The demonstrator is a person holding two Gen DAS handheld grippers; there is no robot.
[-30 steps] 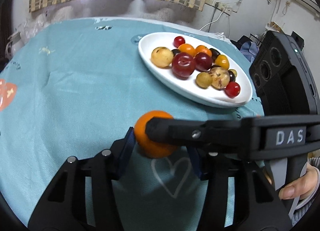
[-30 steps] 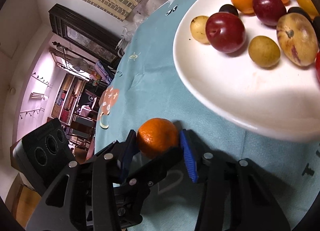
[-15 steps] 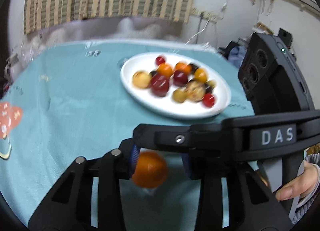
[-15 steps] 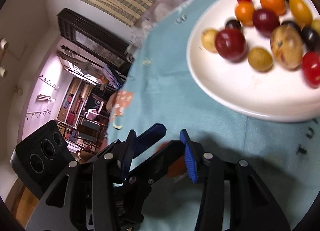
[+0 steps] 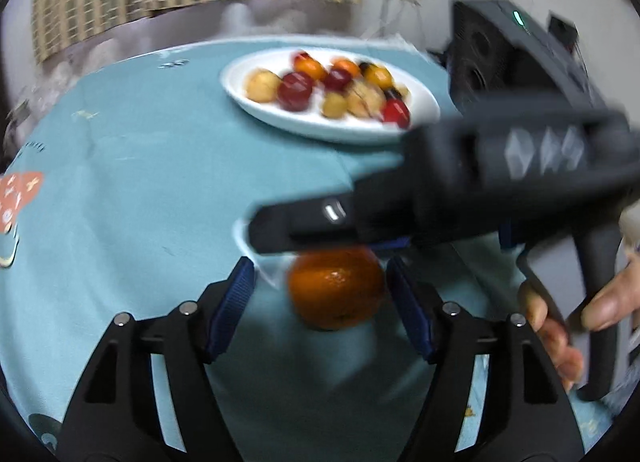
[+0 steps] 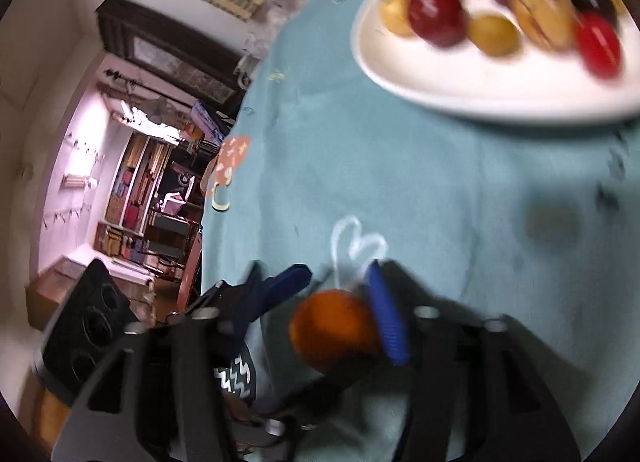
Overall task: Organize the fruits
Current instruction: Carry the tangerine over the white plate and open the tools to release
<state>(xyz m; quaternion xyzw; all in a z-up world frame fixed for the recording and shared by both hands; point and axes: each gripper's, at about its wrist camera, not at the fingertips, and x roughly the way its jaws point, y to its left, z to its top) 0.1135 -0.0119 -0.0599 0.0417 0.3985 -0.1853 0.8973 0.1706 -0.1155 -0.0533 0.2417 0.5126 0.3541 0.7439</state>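
An orange mandarin (image 5: 335, 289) lies on the teal tablecloth between the open jaws of my left gripper (image 5: 320, 302), nearer the right pad (image 5: 408, 318). It touches neither pad clearly. My right gripper (image 6: 316, 310) crosses just above the mandarin in the left wrist view. In the right wrist view the mandarin (image 6: 332, 326) sits against its right blue pad (image 6: 386, 318), with a gap to the left pad. A white oval plate (image 5: 280, 118) with several small fruits stands farther back; it also shows in the right wrist view (image 6: 460, 90).
The teal tablecloth (image 5: 120, 202) covers the table, with a white heart print (image 6: 356, 242) near the mandarin. A hand (image 5: 568, 326) holds the right gripper's handle at the right. The table's left edge drops toward a room with shelves (image 6: 132, 182).
The mandarin has shifted from the left jaw's left pad toward its right side and lies lower. Both grippers moved back from the plate. The views are blurred by motion.
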